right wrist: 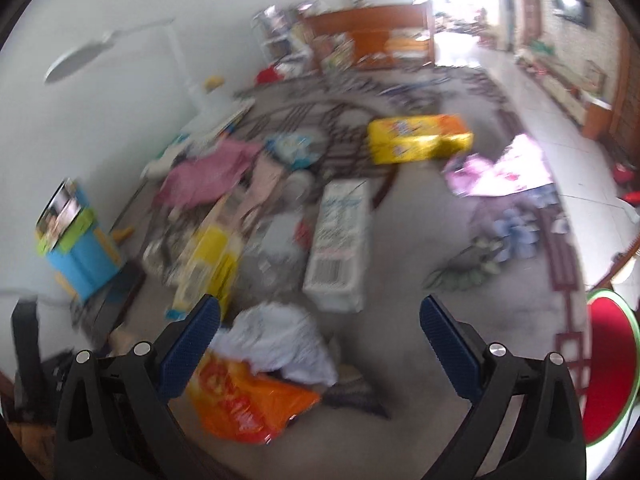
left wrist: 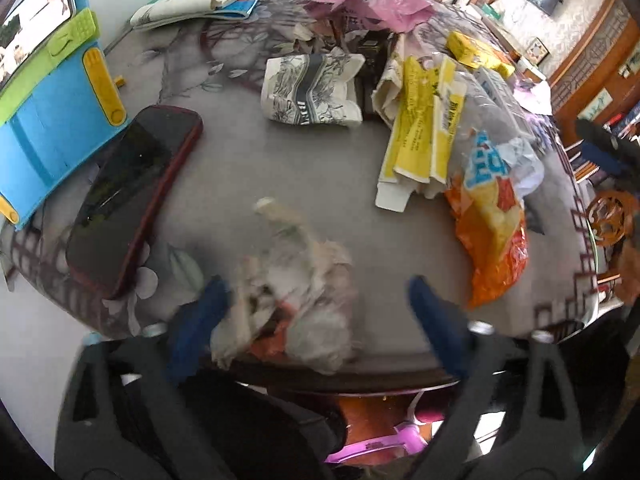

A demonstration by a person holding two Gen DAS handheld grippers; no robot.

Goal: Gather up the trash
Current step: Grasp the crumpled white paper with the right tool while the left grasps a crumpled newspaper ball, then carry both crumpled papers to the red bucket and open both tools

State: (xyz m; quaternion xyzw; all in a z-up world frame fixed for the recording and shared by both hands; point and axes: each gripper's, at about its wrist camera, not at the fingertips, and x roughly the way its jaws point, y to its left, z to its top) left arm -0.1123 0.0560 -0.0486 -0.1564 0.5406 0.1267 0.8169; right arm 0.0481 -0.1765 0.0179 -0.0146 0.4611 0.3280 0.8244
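Note:
A crumpled clear plastic wad (left wrist: 294,292) lies near the table's front edge, between the wide-open fingers of my left gripper (left wrist: 316,300); whether the left finger touches it is blurred. An orange snack bag (left wrist: 494,236) lies to its right, beside yellow flattened cartons (left wrist: 420,120) and a printed paper cup (left wrist: 312,90). My right gripper (right wrist: 320,322) is open and empty above the table. Below its left finger lie the orange snack bag (right wrist: 244,398) and a white crumpled wrapper (right wrist: 280,344). A white carton (right wrist: 340,240) lies ahead.
A dark phone (left wrist: 132,200) and a blue toy box (left wrist: 52,120) sit at the left. Pink plastic (left wrist: 372,2) and papers (left wrist: 204,4) lie at the back. A yellow pack (right wrist: 418,138), pink paper (right wrist: 508,168) and a red stool (right wrist: 608,372) show in the right wrist view.

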